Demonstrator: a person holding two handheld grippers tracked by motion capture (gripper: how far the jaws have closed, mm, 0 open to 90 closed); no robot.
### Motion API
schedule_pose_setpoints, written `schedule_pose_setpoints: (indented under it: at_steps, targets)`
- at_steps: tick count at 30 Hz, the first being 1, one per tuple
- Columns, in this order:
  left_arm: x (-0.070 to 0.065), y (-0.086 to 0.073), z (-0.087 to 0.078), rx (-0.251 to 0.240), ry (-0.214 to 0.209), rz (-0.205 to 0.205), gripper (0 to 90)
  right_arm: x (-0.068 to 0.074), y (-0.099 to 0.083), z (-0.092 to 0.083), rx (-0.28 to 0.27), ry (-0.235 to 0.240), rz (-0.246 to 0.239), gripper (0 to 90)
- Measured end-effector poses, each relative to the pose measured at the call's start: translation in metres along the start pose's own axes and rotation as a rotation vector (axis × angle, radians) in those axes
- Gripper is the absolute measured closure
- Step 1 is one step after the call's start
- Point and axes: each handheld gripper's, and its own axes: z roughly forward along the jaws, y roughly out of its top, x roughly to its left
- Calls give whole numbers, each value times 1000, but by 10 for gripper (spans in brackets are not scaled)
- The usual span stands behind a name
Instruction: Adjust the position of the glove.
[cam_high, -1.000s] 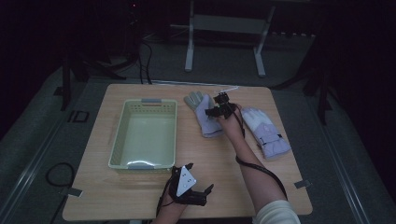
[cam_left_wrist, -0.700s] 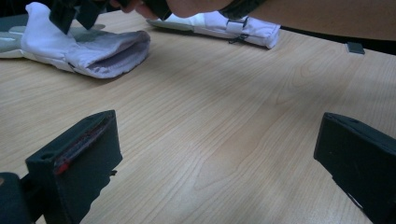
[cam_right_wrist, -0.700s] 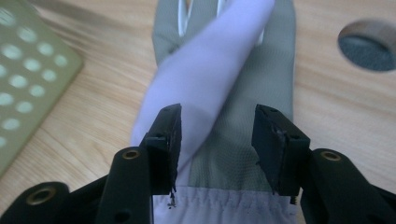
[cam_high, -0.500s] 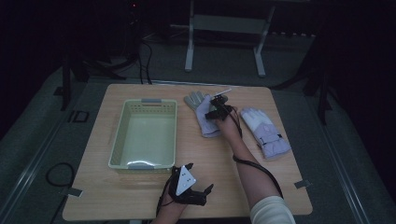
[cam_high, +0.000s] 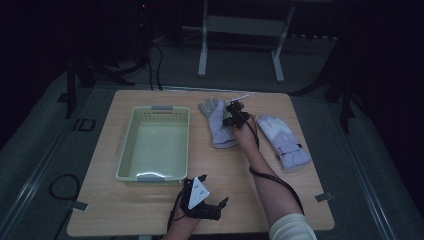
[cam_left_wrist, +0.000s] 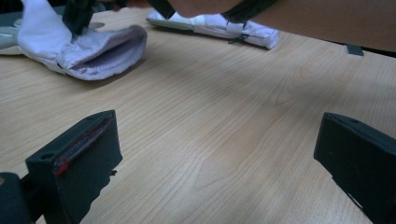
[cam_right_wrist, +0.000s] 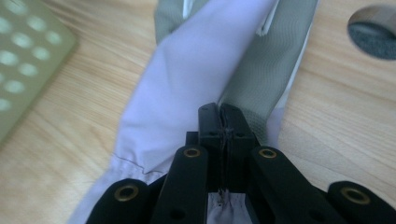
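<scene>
Right gripper (cam_high: 234, 114) sits over the middle of the far half of the tabletop (cam_high: 250, 190), on the near glove (cam_high: 218, 125). Its jaws have just been closing; in the right gripper view they stand pressed together with a fold of the glove's pale lilac fabric pinched between the pads (cam_right_wrist: 223, 122) — grip established on the glove. The glove lies flat, fingers toward the far edge, cuff toward the near edge. In the left gripper view the cuff opening (cam_left_wrist: 105, 56) gapes slightly and faces the camera.

Second glove (cam_high: 284, 141) lies near the right edge of the tabletop, fingers toward the far edge, strap side up. The person's right forearm (cam_high: 262, 165) runs between the two gloves; second glove is untouched.

Green basket (cam_high: 156, 176) stands on the left half of the tabletop, long sides running from near edge to far edge, just beside the held glove but apart from it. A corner of its perforated wall shows at the upper left of the right gripper view.

Left gripper (cam_high: 214, 207) rests at the near edge, about midway along it, jaws pointing right. Its jaws stand wide apart — bare wood between them, nothing held.

A round hole (cam_right_wrist: 373, 29) in the tabletop lies just beyond the held glove.
</scene>
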Motion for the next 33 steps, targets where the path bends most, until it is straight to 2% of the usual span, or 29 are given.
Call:
schedule_pose_setpoints:
  at_steps: [1, 3, 8, 11, 13, 15, 19, 22, 24, 26, 27, 31, 32, 33]
  targets:
    - [0, 0, 0, 0, 0, 1, 9, 0, 1, -10, -29, 10, 7, 885]
    - [0, 0, 0, 0, 2, 2, 9, 1, 1, -15, -39, 16, 7, 885]
    - [-1, 0, 0, 0, 4, 3, 9, 4, 0, -44, -98, 37, 41, 886]
    - [-1, 0, 0, -1, 6, 7, 9, 7, -6, -64, -144, 64, 39, 885]
    - [-1, 0, 0, 0, 7, 9, 8, 10, -11, -76, -169, 63, 32, 885]
    - [-1, 0, 0, 0, 8, 6, 9, 11, -19, -87, -198, 82, 54, 885]
    - [-2, 0, 0, -1, 11, 8, 9, 15, -36, -101, -222, 73, 74, 885]
    - [-2, 0, 1, 1, 15, 10, 9, 17, -50, -107, -240, 46, 97, 885]
    - [-2, 0, 0, 1, 18, 11, 9, 17, -58, -110, -240, 20, 87, 885]
    - [-2, 0, 0, -1, 20, 17, 9, 16, -67, -115, -235, 12, 103, 885]
    - [-3, 0, 1, -2, 21, 18, 9, 15, -73, -118, -243, 20, 126, 885]
    - [-3, 0, 0, 1, 22, 15, 9, 20, -88, -127, -255, 9, 131, 885]
    - [-3, 0, 0, 1, 23, 16, 9, 22, -93, -128, -260, -14, 130, 885]
    - [-3, 0, 0, 1, 23, 16, 8, 22, -93, -128, -260, -14, 130, 885]
